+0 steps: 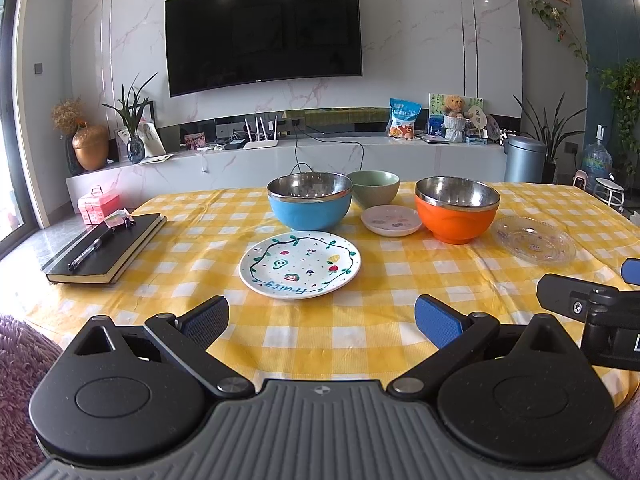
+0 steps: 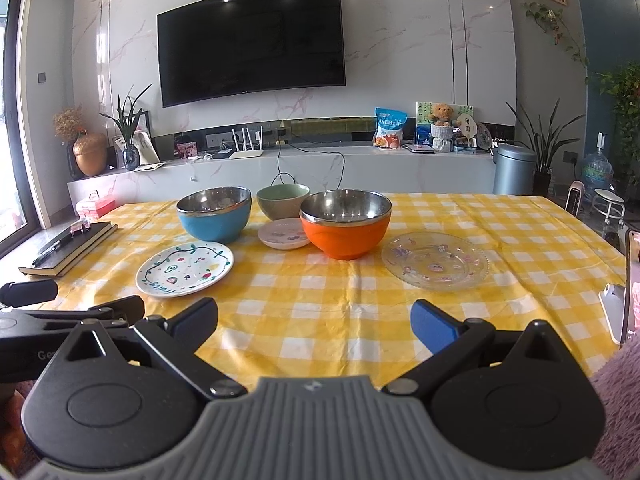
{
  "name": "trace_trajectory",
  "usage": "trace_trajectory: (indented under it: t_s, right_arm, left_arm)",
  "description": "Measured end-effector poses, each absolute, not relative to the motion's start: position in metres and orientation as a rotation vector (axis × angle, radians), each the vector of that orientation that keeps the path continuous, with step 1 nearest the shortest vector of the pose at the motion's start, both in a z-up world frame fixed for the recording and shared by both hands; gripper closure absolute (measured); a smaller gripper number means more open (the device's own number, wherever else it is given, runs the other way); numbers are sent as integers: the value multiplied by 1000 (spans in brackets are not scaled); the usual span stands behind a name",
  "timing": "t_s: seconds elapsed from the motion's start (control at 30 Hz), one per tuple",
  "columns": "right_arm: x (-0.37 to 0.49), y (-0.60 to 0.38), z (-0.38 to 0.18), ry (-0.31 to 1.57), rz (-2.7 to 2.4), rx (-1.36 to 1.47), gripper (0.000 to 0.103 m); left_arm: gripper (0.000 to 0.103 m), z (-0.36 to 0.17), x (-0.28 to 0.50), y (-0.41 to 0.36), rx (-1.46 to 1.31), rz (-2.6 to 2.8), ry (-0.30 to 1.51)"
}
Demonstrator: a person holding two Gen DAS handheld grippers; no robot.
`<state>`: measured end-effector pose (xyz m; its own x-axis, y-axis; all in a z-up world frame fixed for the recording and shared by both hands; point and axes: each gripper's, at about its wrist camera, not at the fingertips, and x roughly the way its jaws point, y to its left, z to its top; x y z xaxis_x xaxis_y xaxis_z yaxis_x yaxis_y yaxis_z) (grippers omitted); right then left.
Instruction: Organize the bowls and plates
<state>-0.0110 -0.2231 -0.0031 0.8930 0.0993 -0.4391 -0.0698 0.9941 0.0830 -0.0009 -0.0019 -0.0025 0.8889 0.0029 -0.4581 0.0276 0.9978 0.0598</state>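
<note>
On the yellow checked tablecloth [image 1: 360, 332] stand a blue steel-lined bowl [image 1: 309, 208], a green ceramic bowl [image 1: 374, 189] behind it, and an orange steel-lined bowl [image 1: 457, 210]. A small pink saucer [image 1: 391, 220] lies between the blue and orange bowls. A white fruit-pattern plate [image 1: 300, 265] lies in front of the blue bowl. A clear glass plate [image 1: 534, 241] lies right of the orange bowl. My left gripper [image 1: 322, 320] is open and empty, just before the white plate. My right gripper [image 2: 314, 322] is open and empty, short of the orange bowl [image 2: 346, 224] and glass plate [image 2: 435, 260].
A black notebook [image 1: 106, 250] with a pen lies at the table's left edge. A phone on a stand [image 2: 630, 284] is at the right edge. A TV cabinet [image 1: 280, 160] and a grey bin [image 1: 524, 160] stand beyond the table.
</note>
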Motion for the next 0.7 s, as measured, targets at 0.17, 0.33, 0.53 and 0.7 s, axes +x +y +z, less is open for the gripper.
trace_trajectory:
  t_s: [0.17, 0.33, 0.53, 0.7]
  right_arm:
    - [-11, -223, -3, 459, 89, 64, 2]
    - [-11, -223, -3, 460, 90, 63, 2]
    - [-12, -221, -3, 461, 104, 62, 2]
    - [-11, -221, -3, 464, 110, 59, 2]
  left_arm:
    - [0, -3, -1, -2, 65, -13, 477]
    - [0, -9, -2, -1, 66, -13, 477]
    - [0, -9, -2, -1, 65, -13, 478]
    - [0, -9, -2, -1, 66, -13, 479]
